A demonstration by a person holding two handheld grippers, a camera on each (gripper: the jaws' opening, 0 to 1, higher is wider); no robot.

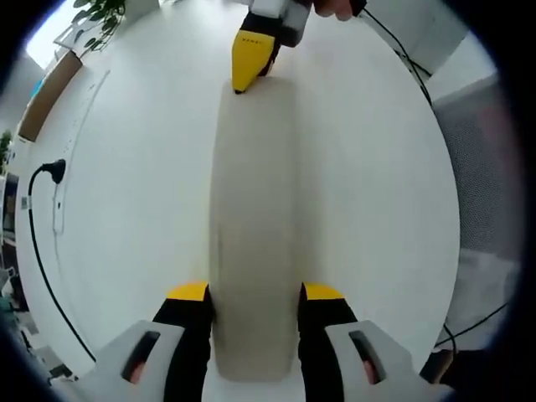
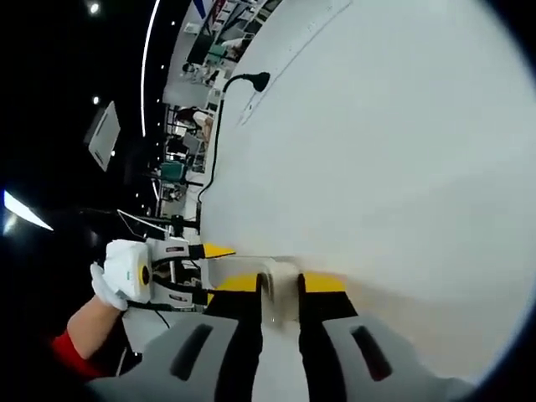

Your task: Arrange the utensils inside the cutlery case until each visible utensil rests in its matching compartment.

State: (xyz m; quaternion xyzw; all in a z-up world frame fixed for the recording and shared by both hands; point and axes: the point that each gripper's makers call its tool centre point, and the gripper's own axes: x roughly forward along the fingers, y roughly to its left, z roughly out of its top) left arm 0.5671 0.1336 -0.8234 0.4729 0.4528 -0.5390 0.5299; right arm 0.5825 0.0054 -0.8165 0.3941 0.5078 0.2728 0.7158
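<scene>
A wide white table [image 1: 368, 193] takes up most of the left gripper view. Lying on it is a long, pale grey-beige case [image 1: 254, 226], closed, running from the near edge toward the far side of the table. No utensils can be seen.

The left gripper [image 1: 255, 293] has its yellow-tipped black jaws on either side of the near end of the case, pinching it across its width. At the far end, the right gripper [image 1: 249, 63] comes in from the top with a yellow tip touching the case's far edge.

In the right gripper view, the same table [image 2: 402, 142] appears tilted. The right gripper [image 2: 279, 285] pinches a thin edge of the case [image 2: 280, 289] between its jaws. To the left, the left gripper [image 2: 213, 272] is held by a white-gloved hand [image 2: 105, 289] with a red cuff.

A black cable with a plug [image 1: 52, 172] lies on the table's left side, and green plant leaves [image 1: 96, 17] show at the far left corner.
</scene>
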